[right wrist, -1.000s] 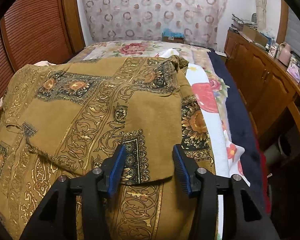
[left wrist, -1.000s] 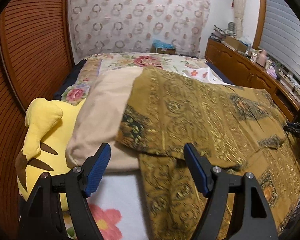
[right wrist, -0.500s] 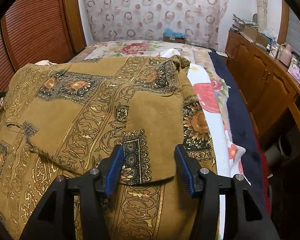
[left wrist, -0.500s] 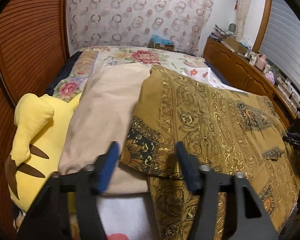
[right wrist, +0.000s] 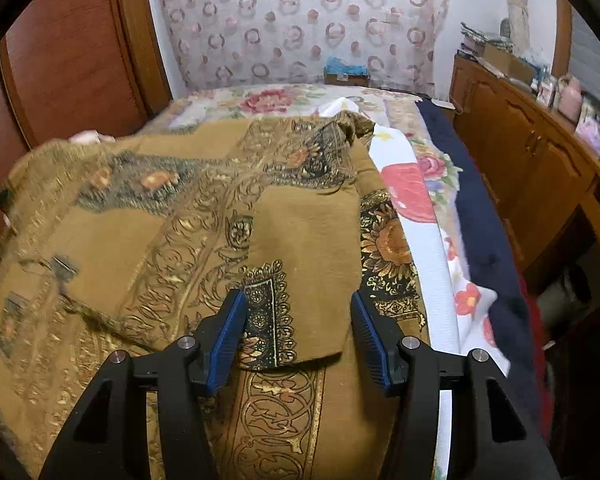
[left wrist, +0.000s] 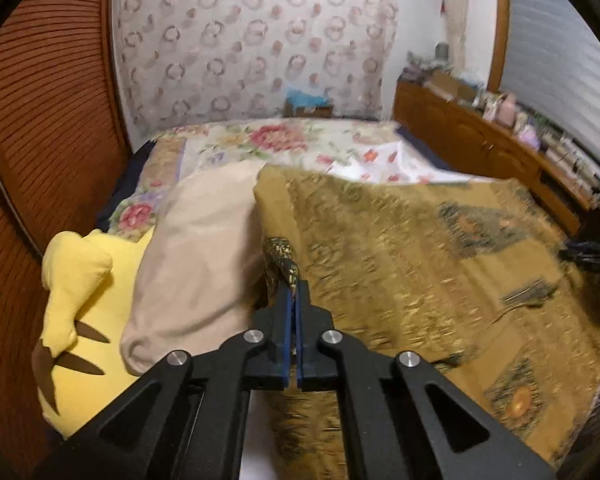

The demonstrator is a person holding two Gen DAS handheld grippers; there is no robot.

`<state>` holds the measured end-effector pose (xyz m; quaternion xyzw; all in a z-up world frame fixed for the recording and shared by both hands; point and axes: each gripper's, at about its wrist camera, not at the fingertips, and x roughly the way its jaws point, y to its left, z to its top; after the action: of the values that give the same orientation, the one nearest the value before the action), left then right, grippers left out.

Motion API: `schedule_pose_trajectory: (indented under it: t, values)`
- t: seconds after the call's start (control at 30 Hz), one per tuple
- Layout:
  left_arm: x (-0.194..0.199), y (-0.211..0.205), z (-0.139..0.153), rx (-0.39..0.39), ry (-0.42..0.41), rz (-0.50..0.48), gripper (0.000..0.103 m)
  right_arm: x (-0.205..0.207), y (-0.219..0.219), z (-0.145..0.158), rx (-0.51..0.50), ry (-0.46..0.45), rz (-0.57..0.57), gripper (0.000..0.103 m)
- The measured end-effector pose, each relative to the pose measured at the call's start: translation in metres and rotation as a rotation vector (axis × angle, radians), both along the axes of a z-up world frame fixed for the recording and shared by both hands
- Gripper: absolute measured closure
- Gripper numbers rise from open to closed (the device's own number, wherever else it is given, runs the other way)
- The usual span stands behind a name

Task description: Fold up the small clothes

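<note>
A mustard-brown garment [left wrist: 420, 260] with gold and dark ornament lies spread over the bed. My left gripper [left wrist: 294, 292] is shut on its left sleeve's dark patterned cuff [left wrist: 282, 258], which sticks out bunched beyond the pads. In the right wrist view the same garment [right wrist: 160, 240] fills the left and middle, blurred at its left side. Its right sleeve [right wrist: 304, 240] lies folded inward on the body. My right gripper [right wrist: 298, 312] stands open astride that sleeve's cuff end, the blue pads [right wrist: 230, 328] just outside the cloth's edges.
A yellow plush toy [left wrist: 80, 280] and a beige pillow [left wrist: 204, 240] lie left of the garment. The floral bedspread [left wrist: 280, 144] runs to a small box [left wrist: 308, 102] at the wall. A dark blue blanket [right wrist: 480, 220] edges the bed; a wooden cabinet [right wrist: 520, 160] stands right.
The left gripper's jaws closed from wide open onto the left sleeve's cuff, and the cloth there has bunched and lifted a little. The right gripper has kept its place and width.
</note>
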<state>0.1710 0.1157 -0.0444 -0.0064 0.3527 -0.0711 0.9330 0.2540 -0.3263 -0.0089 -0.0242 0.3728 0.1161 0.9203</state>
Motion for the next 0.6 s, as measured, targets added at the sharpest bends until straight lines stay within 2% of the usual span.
schedule_pose_trajectory:
  t: [0.13, 0.27, 0.47, 0.5, 0.53, 0.6]
  values:
    - [-0.012, -0.013, 0.012, 0.008, -0.037, -0.024, 0.101, 0.002, -0.009, 0.003, -0.004, -0.007, -0.052, 0.045]
    - [-0.021, -0.024, 0.020, 0.016, -0.065, -0.048, 0.101, 0.007, -0.011, -0.001, 0.023, 0.028, -0.038, 0.045]
    - [-0.027, -0.029, 0.027, 0.010, -0.088, -0.062, 0.101, 0.011, -0.002, 0.001, -0.012, 0.053, -0.003, 0.048]
    - [-0.028, -0.029, 0.028, 0.007, -0.088, -0.062, 0.101, 0.010, 0.002, 0.000, -0.028, 0.050, 0.009, 0.060]
    - [-0.030, -0.029, 0.029, 0.004, -0.091, -0.057, 0.101, 0.009, 0.004, 0.001, -0.049, 0.040, 0.020, 0.084]
    - [-0.034, -0.028, 0.031, -0.009, -0.094, -0.050, 0.101, 0.009, 0.005, 0.002, -0.047, 0.036, 0.038, 0.095]
